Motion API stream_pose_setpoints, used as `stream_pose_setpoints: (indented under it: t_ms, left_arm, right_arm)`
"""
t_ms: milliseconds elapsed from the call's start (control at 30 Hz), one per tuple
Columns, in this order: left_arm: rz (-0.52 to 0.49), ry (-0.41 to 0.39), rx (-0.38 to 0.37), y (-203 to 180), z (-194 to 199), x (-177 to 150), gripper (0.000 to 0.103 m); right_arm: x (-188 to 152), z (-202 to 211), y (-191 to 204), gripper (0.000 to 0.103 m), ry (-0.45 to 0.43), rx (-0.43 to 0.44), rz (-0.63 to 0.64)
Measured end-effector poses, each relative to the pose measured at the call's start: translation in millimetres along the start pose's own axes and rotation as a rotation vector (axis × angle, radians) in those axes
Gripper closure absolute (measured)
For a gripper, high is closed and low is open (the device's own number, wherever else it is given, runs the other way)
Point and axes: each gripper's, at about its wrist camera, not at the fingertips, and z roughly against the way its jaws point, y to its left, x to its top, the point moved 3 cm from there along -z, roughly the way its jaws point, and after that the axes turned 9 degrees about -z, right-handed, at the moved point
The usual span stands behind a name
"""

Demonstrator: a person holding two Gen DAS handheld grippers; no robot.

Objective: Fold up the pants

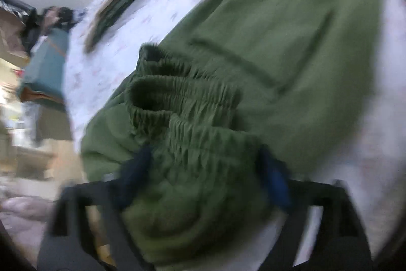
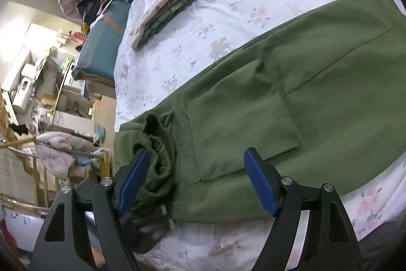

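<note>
Nearest, the left hand-held gripper (image 1: 203,184) is closed on the bunched elastic waistband (image 1: 187,103) of the green pants (image 2: 291,103) on the bed (image 2: 228,4), while the right hand-held gripper (image 2: 196,180) gapes empty above them, so a one-sided pull could skew the fold.
</note>
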Motion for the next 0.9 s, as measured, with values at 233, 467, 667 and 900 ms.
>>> stream_pose_setpoints:
  t_ms: [233, 467, 667, 900]
  left_arm:
    - [0.337, -0.147, -0.122, 97.6, 51.1, -41.4, 0.003]
    - [0.887, 0.069, 0.049, 184.6, 4.8, -116.0, 0.003]
    - [0.851, 0.118, 0.119, 183.3, 0.6, -115.8, 0.003]
    - [0.755, 0.188, 0.080, 161.1, -9.9, -112.7, 0.003]
  right_arm:
    - [-13.2, -24.8, 20.0, 0.024, 0.044, -0.048, 0.108]
    - [-61.3, -94.0, 47.6, 0.024, 0.253, -0.028, 0.207]
    - [-82.8, -125.2, 51.9, 0.080, 0.273, 0.009, 0.177]
    - [-92.6, -103.9, 40.3, 0.087, 0.294, -0.017, 0.145]
